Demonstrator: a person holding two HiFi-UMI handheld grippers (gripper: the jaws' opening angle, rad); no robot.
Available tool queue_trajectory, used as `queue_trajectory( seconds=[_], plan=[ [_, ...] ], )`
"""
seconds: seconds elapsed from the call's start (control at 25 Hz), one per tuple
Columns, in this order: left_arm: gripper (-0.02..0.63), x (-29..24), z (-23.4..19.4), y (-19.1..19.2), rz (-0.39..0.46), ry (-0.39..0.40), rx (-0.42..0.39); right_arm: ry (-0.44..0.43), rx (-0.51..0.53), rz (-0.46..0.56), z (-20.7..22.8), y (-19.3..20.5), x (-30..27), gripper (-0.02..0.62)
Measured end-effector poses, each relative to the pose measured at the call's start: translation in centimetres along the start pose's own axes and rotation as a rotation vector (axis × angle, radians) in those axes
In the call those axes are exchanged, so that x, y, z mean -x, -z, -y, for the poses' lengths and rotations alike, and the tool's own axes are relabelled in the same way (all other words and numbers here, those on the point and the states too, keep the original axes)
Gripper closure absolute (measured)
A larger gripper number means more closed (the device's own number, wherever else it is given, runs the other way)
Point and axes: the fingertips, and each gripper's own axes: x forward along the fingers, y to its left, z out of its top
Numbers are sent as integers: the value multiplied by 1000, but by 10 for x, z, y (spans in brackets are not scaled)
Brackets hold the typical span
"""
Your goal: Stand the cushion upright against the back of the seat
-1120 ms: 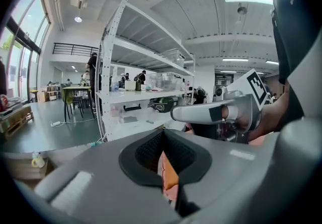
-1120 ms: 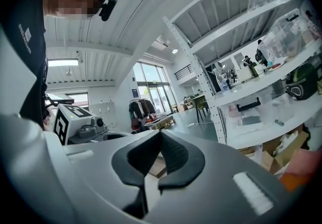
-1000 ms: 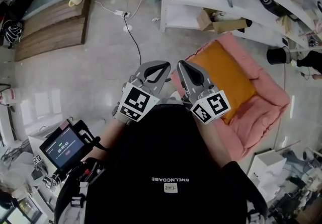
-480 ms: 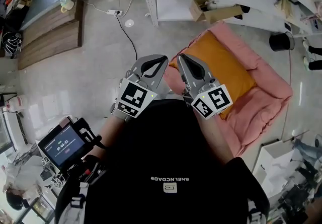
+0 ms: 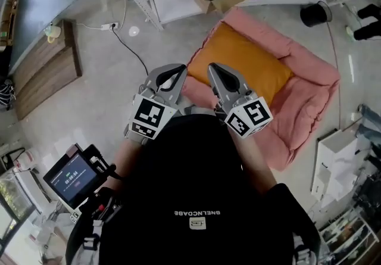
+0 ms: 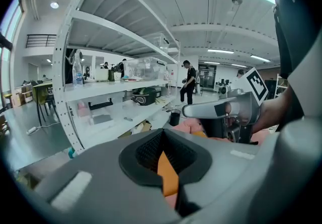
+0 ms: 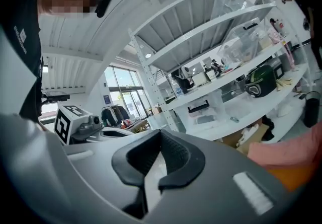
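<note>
Head view: my right claw [image 5: 214, 70] overlaps the near edge of the cushion [image 5: 244, 61]; my right arm [image 5: 255, 156] hides part of the seat [image 5: 309, 100] rim. Shelf [image 5: 184, 5] cut off at top, items too small to identify. Left gripper view: cushion is 1 orange sliver behind my left claw [image 6: 162, 137].

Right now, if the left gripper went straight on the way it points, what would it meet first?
Probably the orange cushion lying in the pink seat: orange shows straight beyond the shut jaws of the left gripper. Depth is unclear; the seat's near rim might come first.
</note>
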Motion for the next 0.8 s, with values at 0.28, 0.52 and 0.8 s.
queue_trajectory(
  seconds=[0.28, 0.52, 0.8],
  plan=[
    [589, -8, 47, 0, -16, 158, -33, 204, -11, 64, 7, -1, 77, 589],
    [588, -22, 70, 12, -49, 282, -63, 420, -13, 94, 28, 14, 142, 589],
    [588, -81, 58, 59, -196, 398, -53, 681, -113, 31, 96, 61, 196, 509]
  ],
)
